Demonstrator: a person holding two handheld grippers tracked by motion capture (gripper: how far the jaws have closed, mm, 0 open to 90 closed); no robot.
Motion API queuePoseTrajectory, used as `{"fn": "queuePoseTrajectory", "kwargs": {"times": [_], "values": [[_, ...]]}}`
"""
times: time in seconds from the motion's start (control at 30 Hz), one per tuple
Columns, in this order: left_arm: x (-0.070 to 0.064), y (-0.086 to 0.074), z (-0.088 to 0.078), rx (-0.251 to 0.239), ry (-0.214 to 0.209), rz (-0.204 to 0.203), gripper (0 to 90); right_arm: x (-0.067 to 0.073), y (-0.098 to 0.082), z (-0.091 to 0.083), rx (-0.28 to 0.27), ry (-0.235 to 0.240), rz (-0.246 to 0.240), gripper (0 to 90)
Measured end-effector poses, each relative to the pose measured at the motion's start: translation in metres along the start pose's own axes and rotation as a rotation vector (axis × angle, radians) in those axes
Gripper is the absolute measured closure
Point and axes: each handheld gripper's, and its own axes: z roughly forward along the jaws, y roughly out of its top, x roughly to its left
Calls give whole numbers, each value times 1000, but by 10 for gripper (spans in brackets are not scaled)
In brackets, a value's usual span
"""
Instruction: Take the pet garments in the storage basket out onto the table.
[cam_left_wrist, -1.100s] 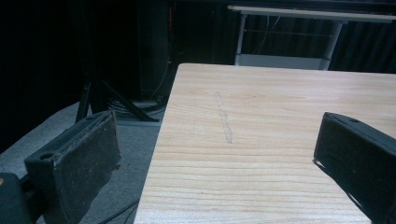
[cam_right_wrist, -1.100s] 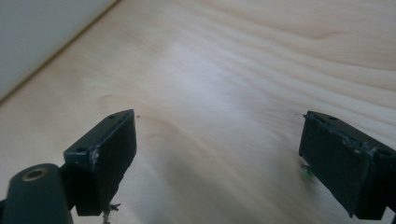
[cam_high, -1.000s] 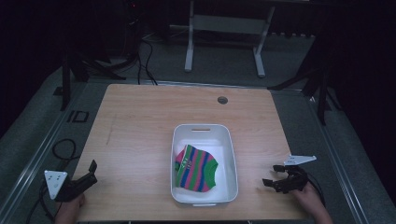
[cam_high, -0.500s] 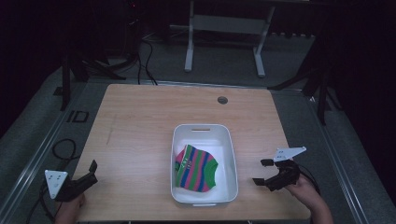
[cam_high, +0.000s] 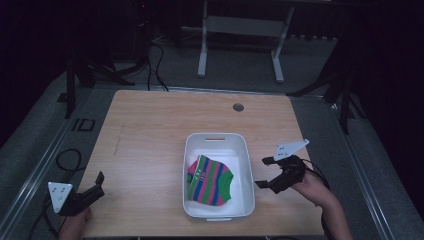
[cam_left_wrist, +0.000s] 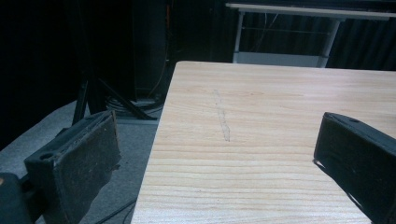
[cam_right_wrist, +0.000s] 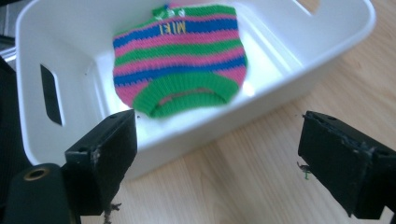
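A small knitted garment (cam_high: 210, 180) (cam_right_wrist: 180, 70), striped pink, green and blue, lies flat inside a white plastic bin (cam_high: 192, 150) (cam_right_wrist: 299, 60) at the table's front middle. My right gripper (cam_high: 261, 172) (cam_right_wrist: 217, 149) hovers just right of the bin, jaws wide apart and pointing at its wall, holding nothing. My left gripper (cam_high: 99, 182) (cam_left_wrist: 215, 154) rests at the table's front left corner, open and empty, far from the bin.
The wooden table (cam_high: 150, 130) has a round cable hole (cam_high: 238, 107) at its back. A faint scratch mark (cam_left_wrist: 222, 116) runs along the wood ahead of the left gripper. Cables and metal stands lie on the dark floor beyond.
My right gripper has moved left and slightly up toward the bin's right wall. The left gripper and the garment have stayed put.
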Motion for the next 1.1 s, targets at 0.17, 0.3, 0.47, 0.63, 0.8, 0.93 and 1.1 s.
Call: {"fn": "queuePoseTrajectory", "kwargs": {"times": [0.17, 0.3, 0.47, 0.63, 0.8, 0.93, 1.1], "values": [[0, 0, 0, -2, 2, 3, 9, 5, 23, 13, 30, 25, -63, 112], [0, 0, 0, -3, 2, 6, 9, 10, 39, 26, 61, 44, -118, 112], [0, 0, -1, -6, 4, 6, 9, 17, 55, 45, 103, 70, -165, 112], [0, 0, -1, -8, 2, 5, 9, 23, 67, 66, 139, 100, -197, 112], [0, 0, -1, -9, 0, 4, 9, 29, 79, 87, 165, 134, -228, 110], [0, 0, -1, -8, 0, 3, 9, 34, 89, 106, 176, 152, -245, 108], [0, 0, -1, -9, -1, 2, 9, 39, 98, 129, 214, 176, -263, 108]]}}
